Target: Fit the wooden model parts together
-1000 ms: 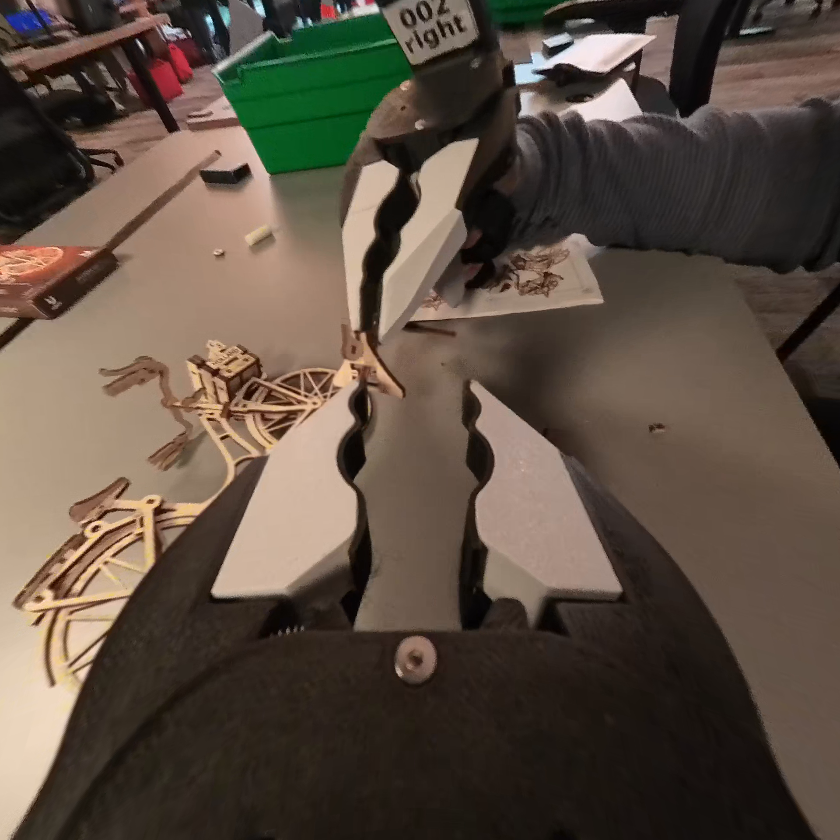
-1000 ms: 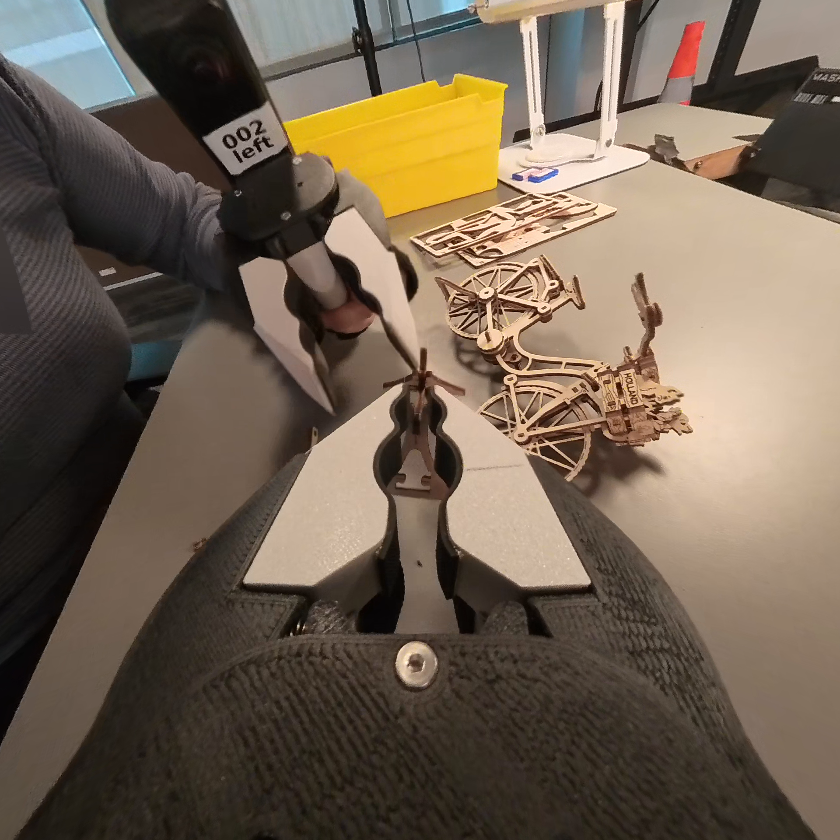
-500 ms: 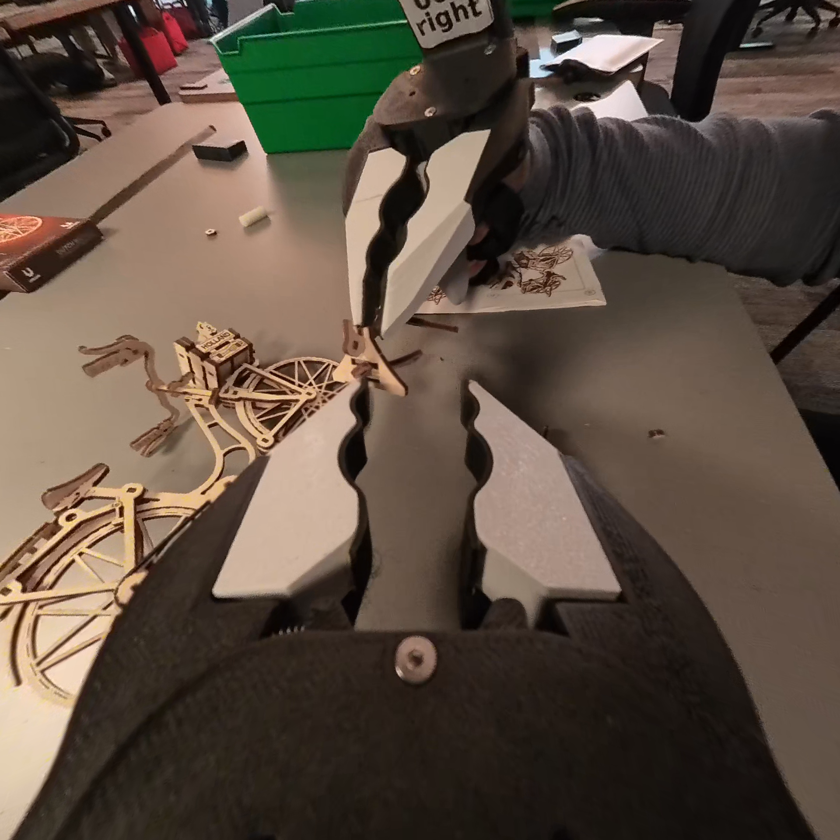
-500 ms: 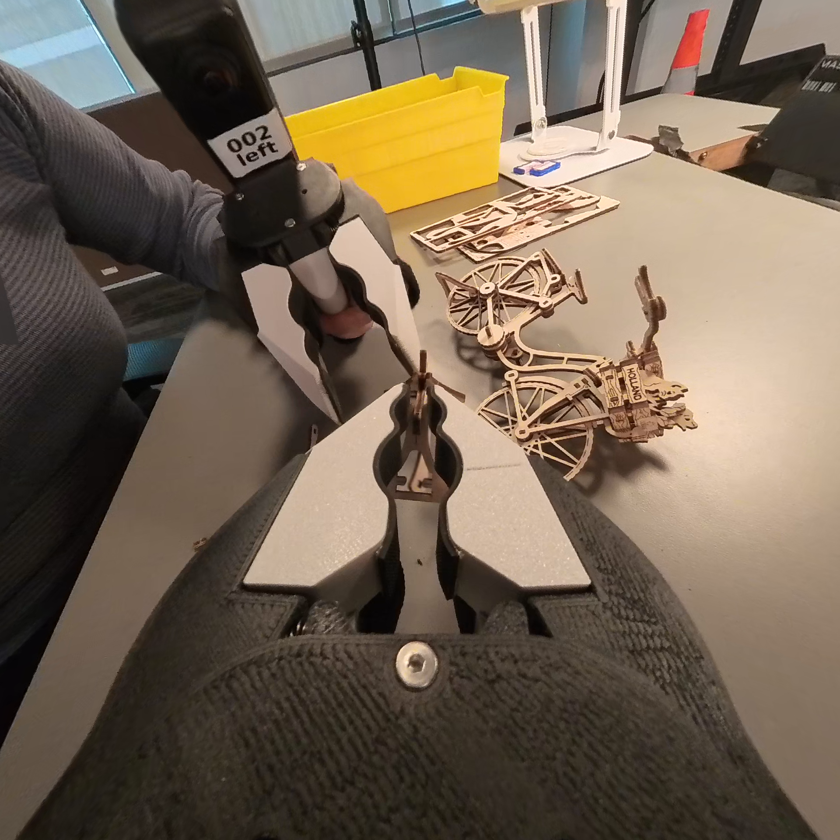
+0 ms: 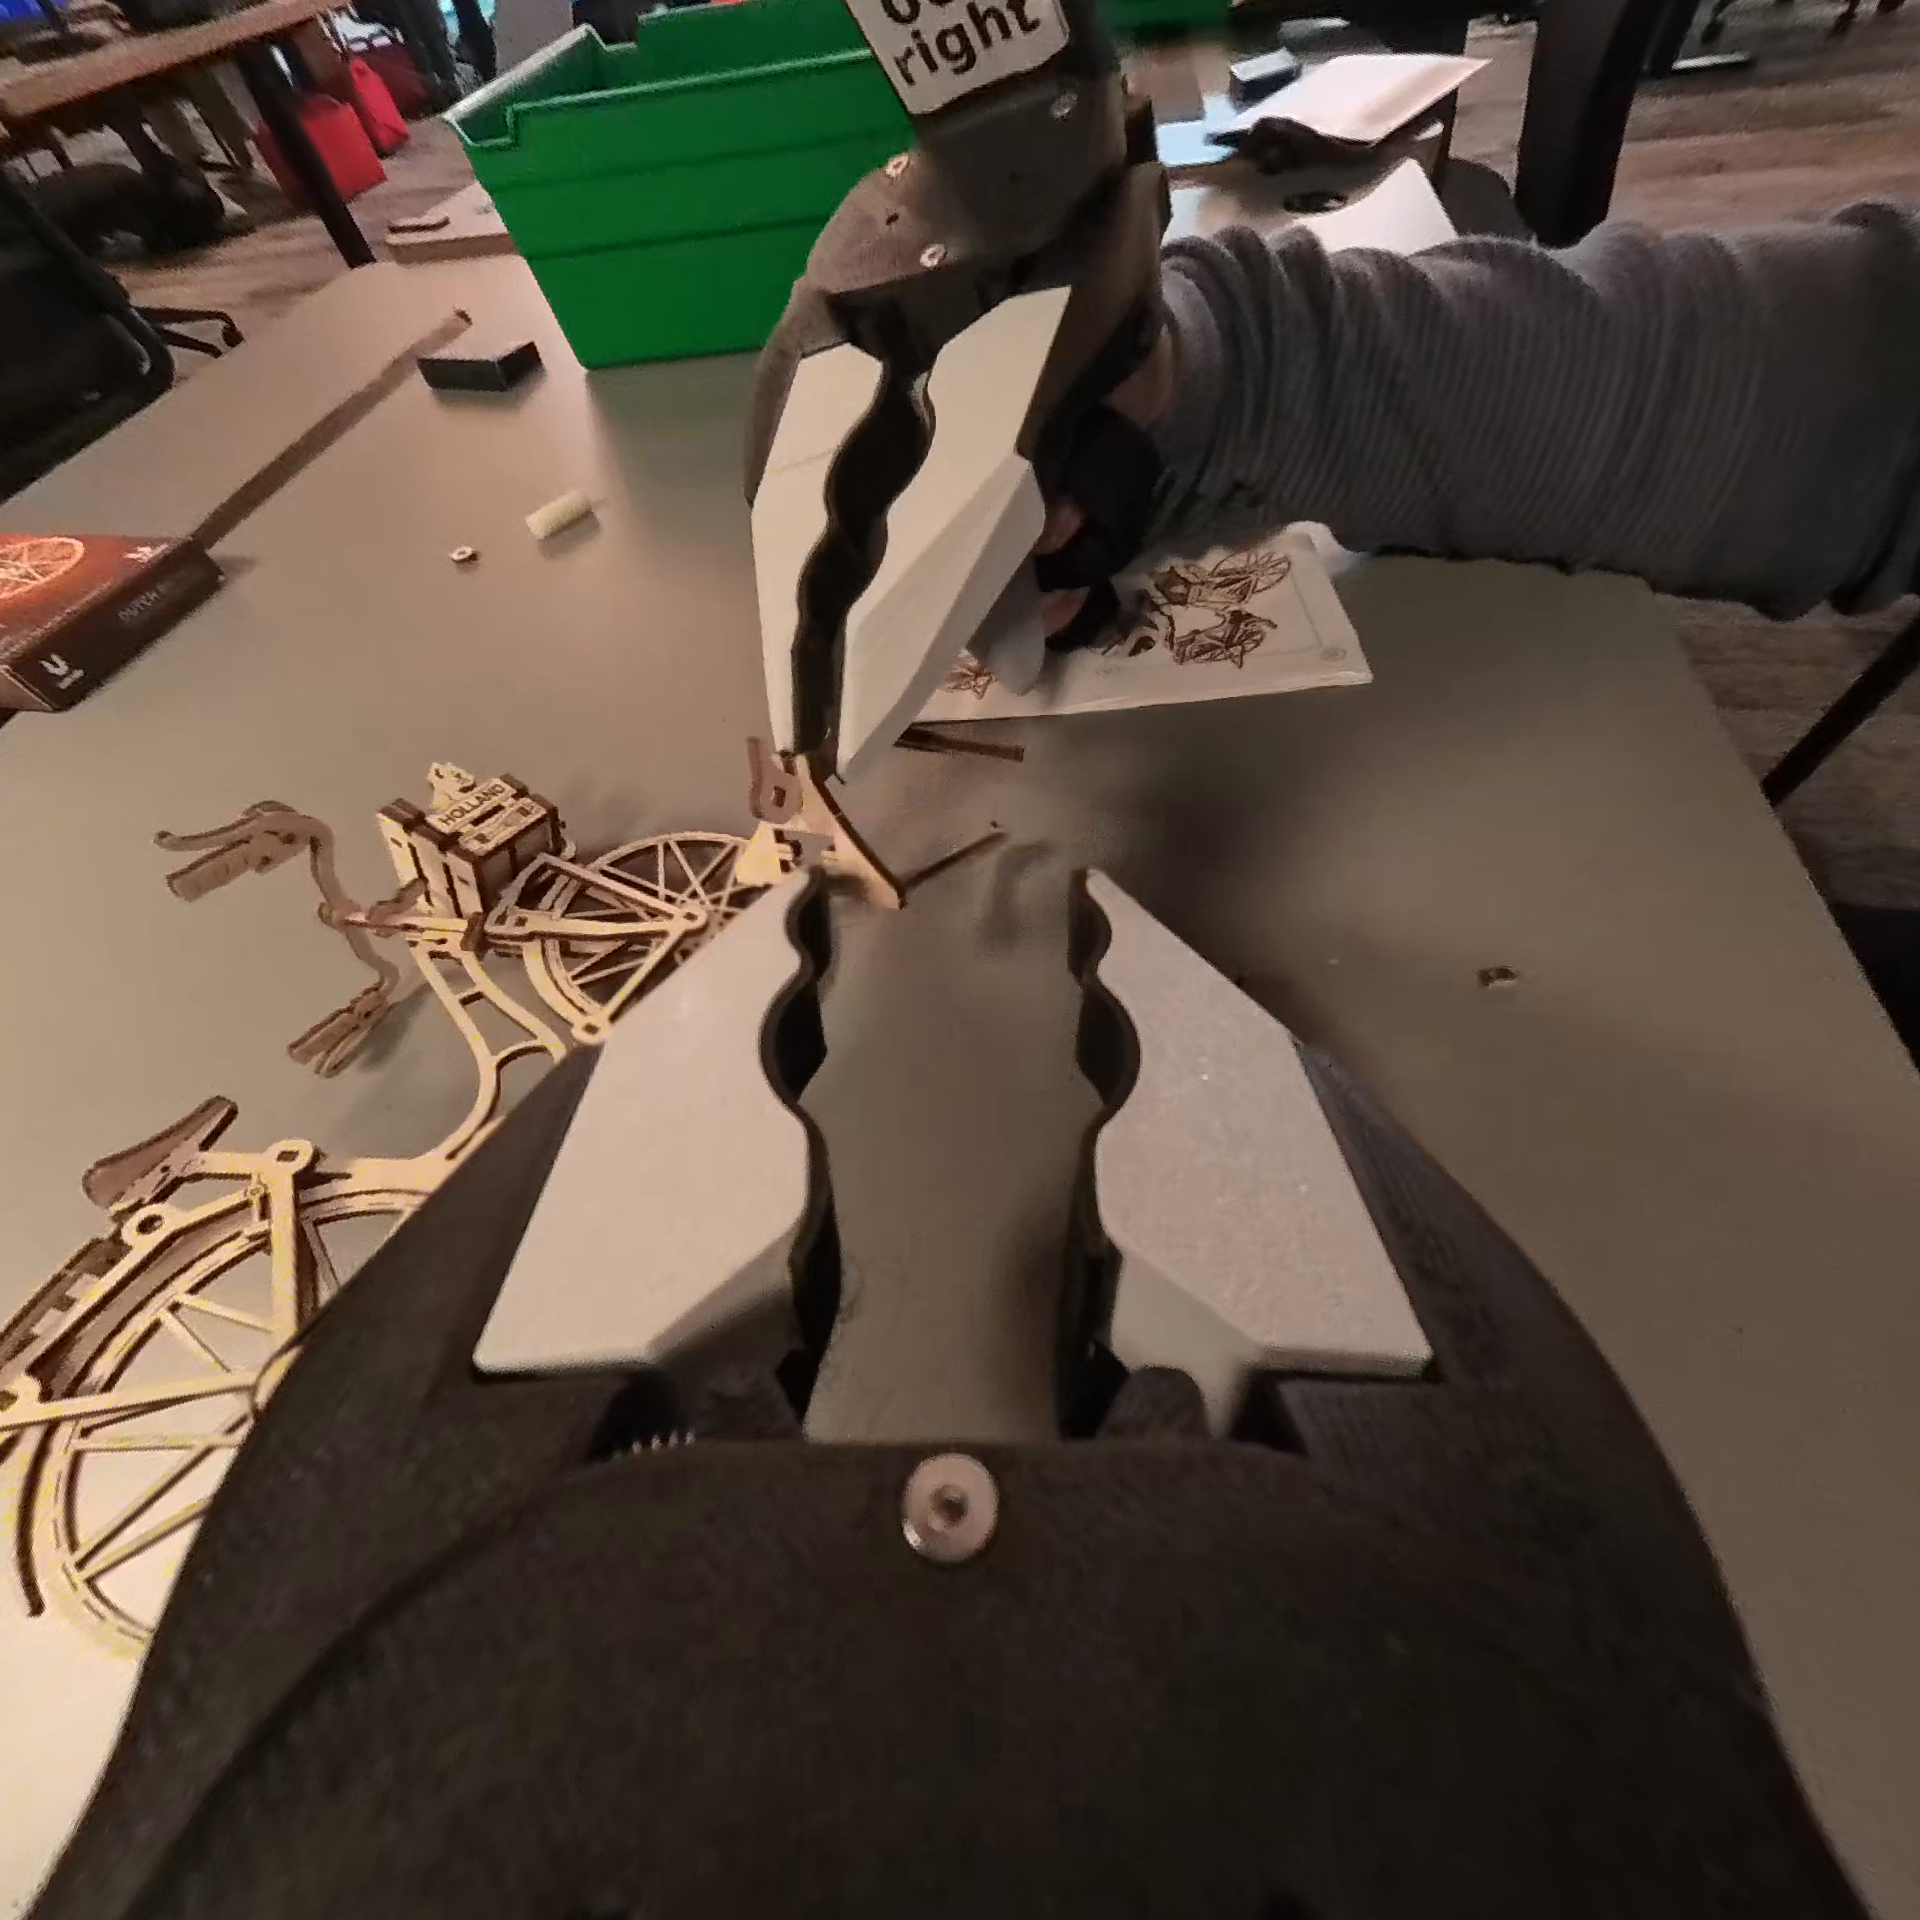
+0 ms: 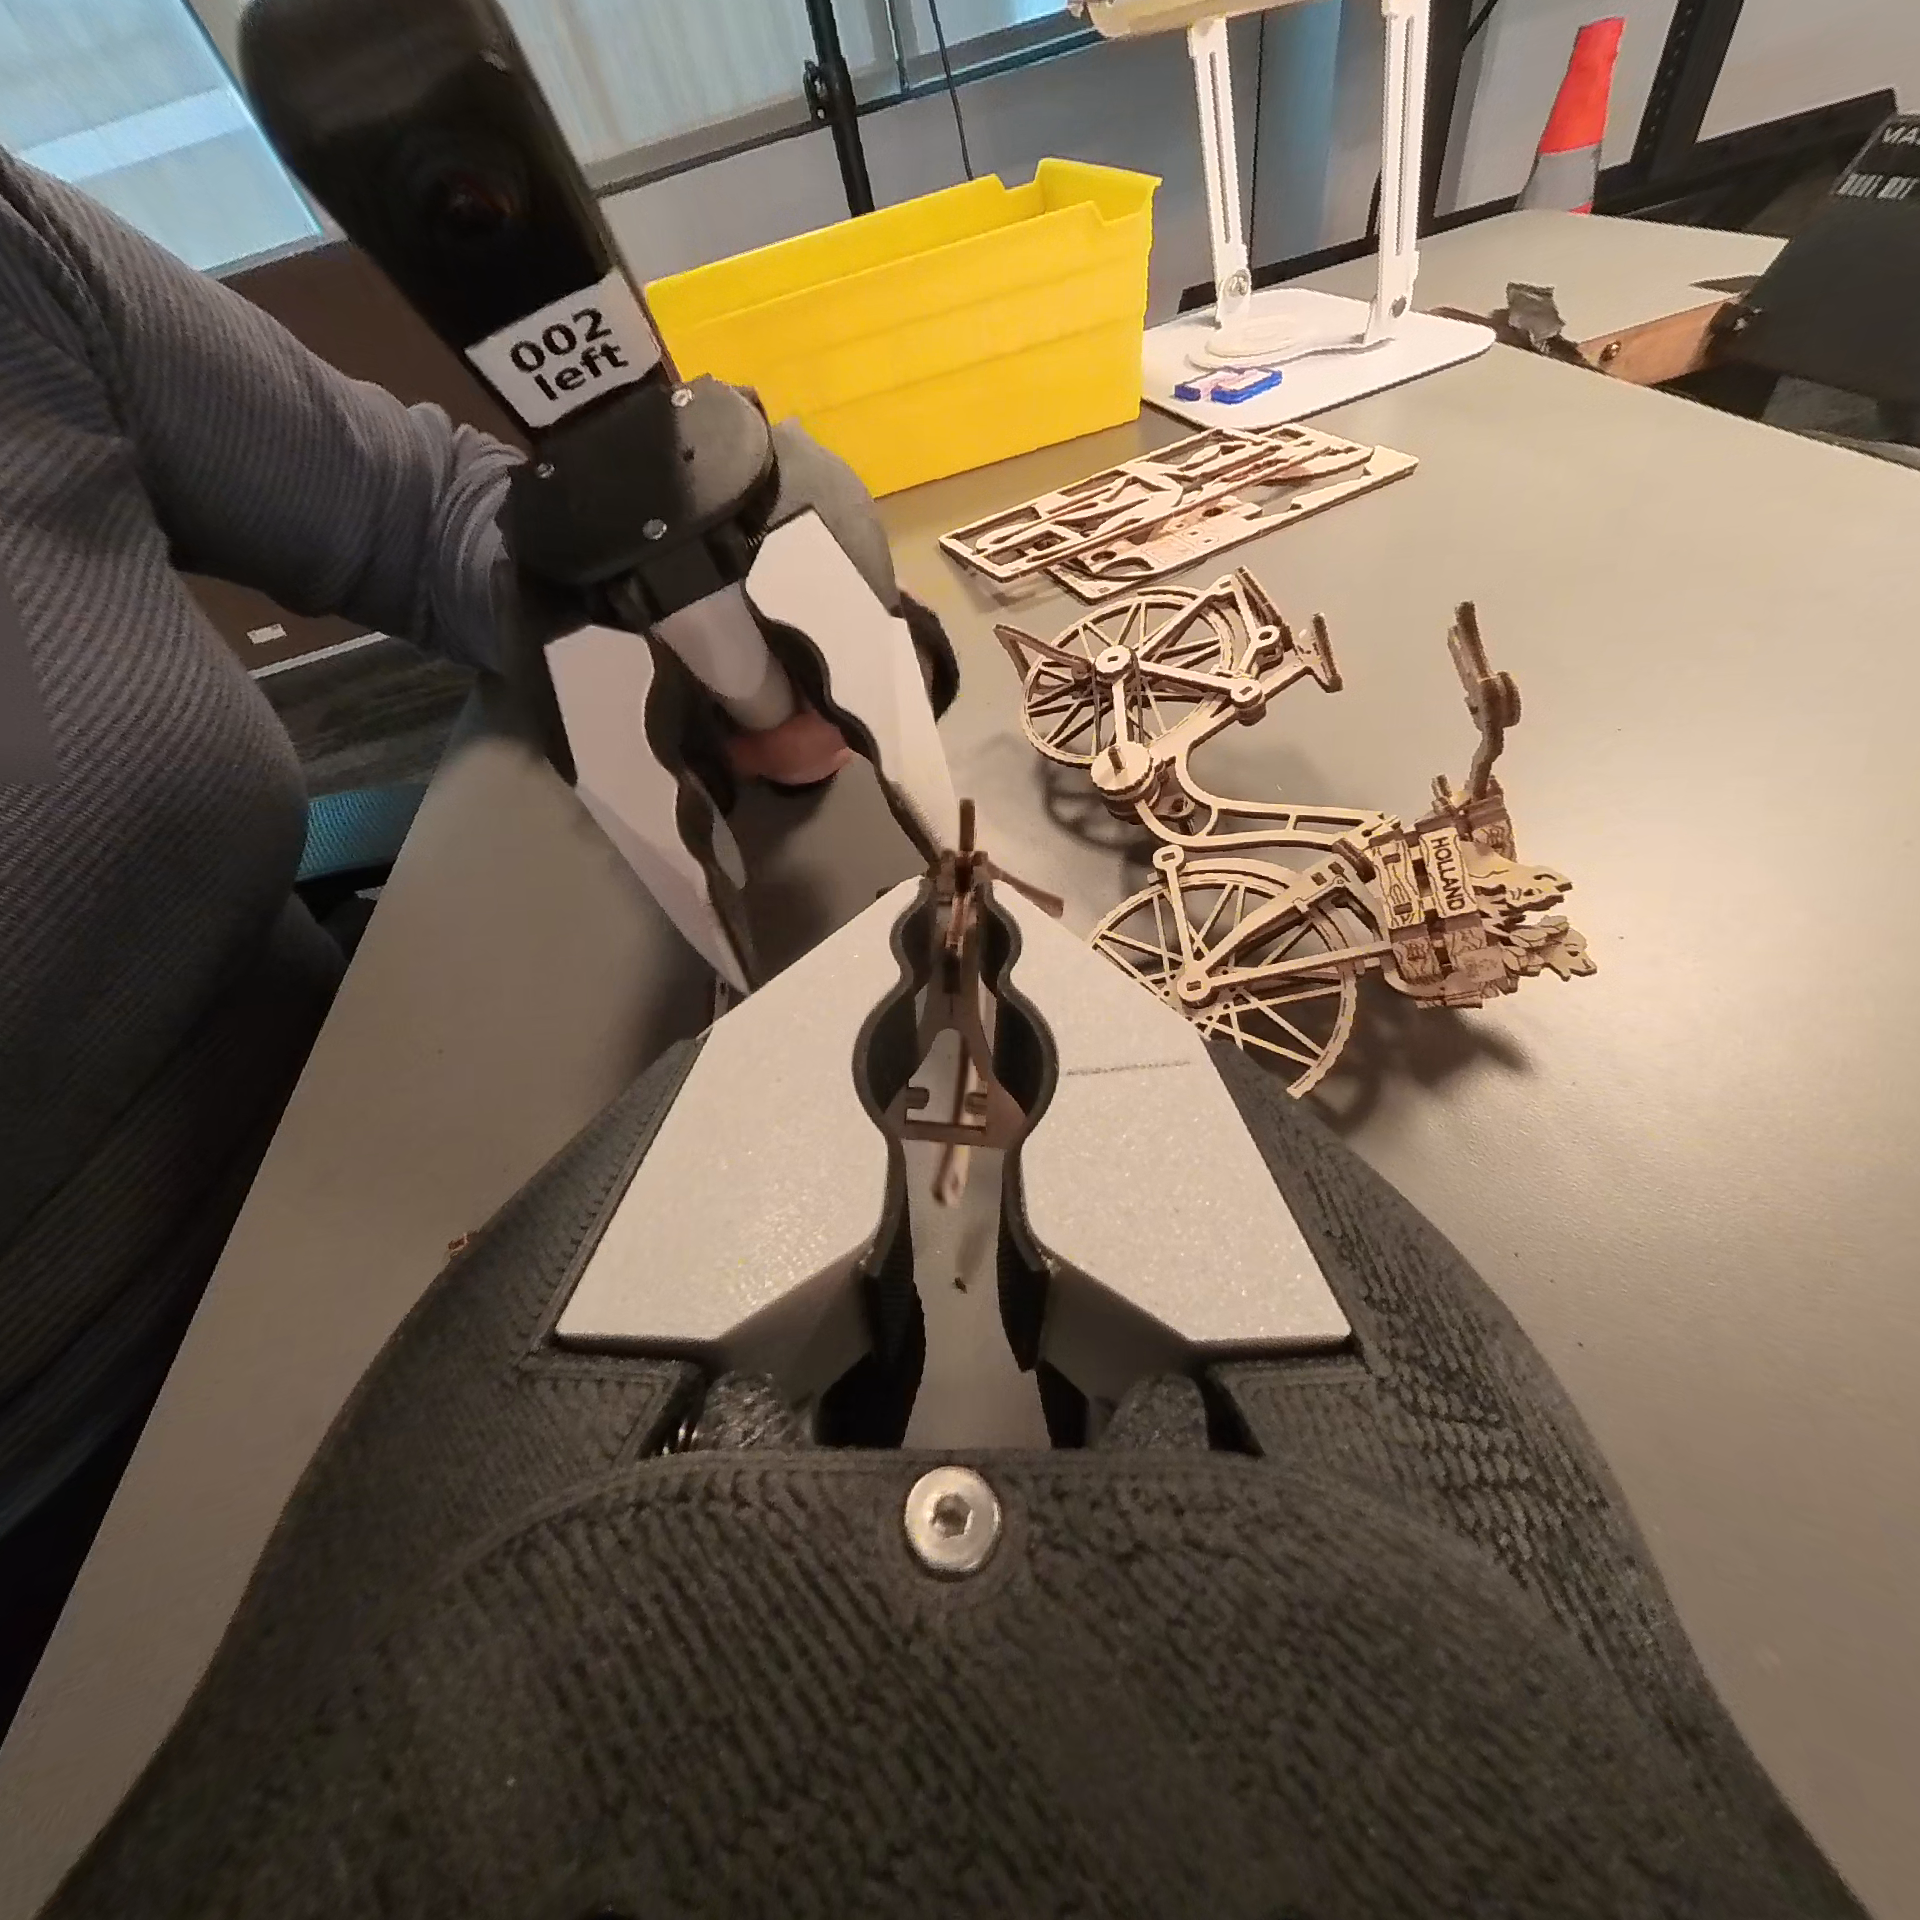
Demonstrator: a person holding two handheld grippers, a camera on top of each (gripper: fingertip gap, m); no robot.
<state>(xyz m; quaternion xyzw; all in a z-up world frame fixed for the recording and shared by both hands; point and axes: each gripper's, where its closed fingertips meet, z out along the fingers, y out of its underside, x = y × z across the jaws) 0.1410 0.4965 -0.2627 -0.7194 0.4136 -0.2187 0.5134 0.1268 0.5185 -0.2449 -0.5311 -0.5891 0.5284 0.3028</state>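
Observation:
My right gripper (image 6: 961, 883) is shut on a small wooden part (image 6: 951, 1039), a flat frame with thin sticks poking out past the tips. In the left wrist view this gripper (image 5: 821, 753) comes down from above, holding the part (image 5: 821, 821) just over the table. My left gripper (image 5: 948, 894) is open and empty, with its left fingertip right beside the part. It also shows in the right wrist view (image 6: 842, 904), tips next to the part. A wooden bicycle model (image 6: 1299, 862) lies on its side on the grey table (image 6: 1662, 727); in the left wrist view it (image 5: 499, 914) is to the left.
A yellow bin (image 6: 914, 343), wooden part sheets (image 6: 1174, 509) and a white lamp stand (image 6: 1320, 343) stand behind the bicycle. A green bin (image 5: 675, 208), an instruction sheet (image 5: 1226, 644), a dark box (image 5: 83, 613) and small bits (image 5: 561, 514) lie on the table. A grey-sleeved arm (image 5: 1507, 405) reaches in. Both grippers' tips are close together, under 4 cm apart.
The left gripper has drifted a little, so the bicycle sits more to the right in its view. The right gripper keeps its hold on the part. Both stay close together.

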